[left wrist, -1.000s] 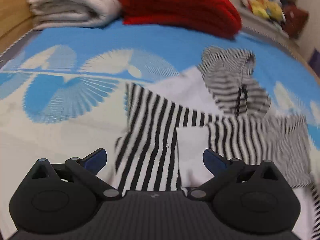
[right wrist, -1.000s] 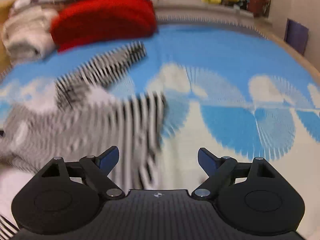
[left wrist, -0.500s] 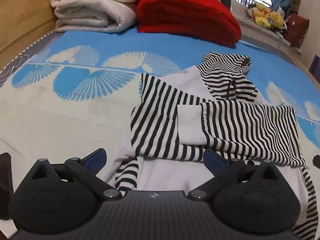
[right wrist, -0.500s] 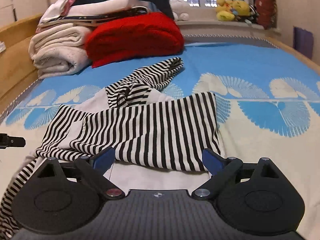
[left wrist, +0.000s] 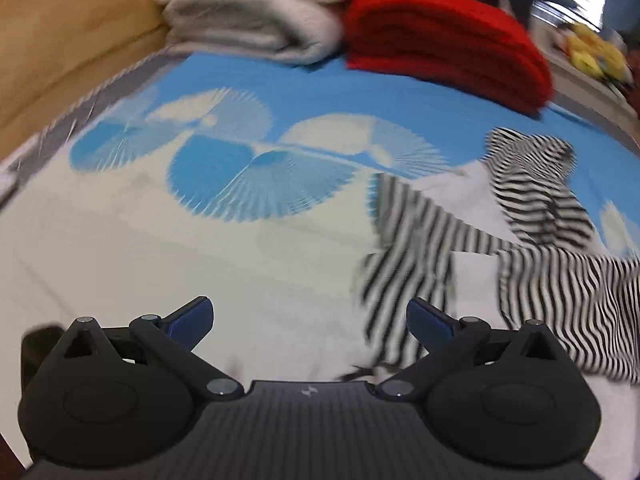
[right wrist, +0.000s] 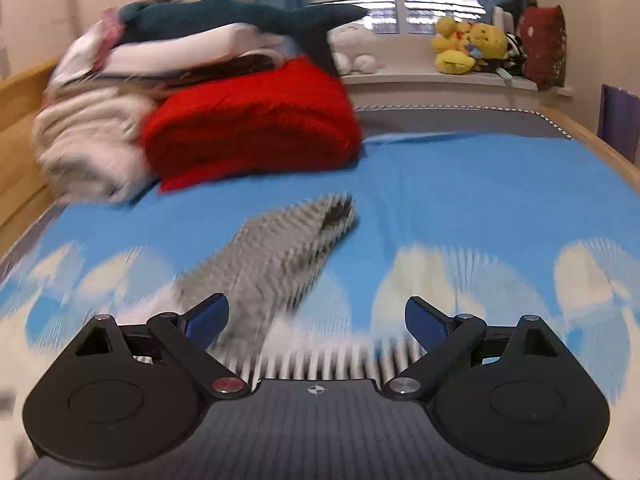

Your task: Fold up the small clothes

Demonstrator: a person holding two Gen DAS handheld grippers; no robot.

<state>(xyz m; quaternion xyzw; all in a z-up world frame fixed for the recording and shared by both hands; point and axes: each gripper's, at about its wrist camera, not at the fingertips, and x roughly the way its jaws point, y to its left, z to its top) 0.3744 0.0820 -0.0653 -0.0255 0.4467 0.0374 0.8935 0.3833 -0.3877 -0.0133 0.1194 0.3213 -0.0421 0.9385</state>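
1. While both views blur, left gripper [left wrist: 308, 320] and right gripper [right wrist: 316, 320] stand wide apart, empty.
2. Striped hoodie [left wrist: 560, 280]: lower right of left view, on the bedspread [left wrist: 120, 260]; likely soft, light, limp; grasp hem corners.
3. Red blanket [right wrist: 252, 128]: upper left, far.

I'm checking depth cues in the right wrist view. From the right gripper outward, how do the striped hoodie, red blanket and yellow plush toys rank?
From the right gripper:
1. Striped hoodie, just ahead, left of centre.
2. Red blanket, farther back on the left.
3. Yellow plush toys, on the window ledge, right.
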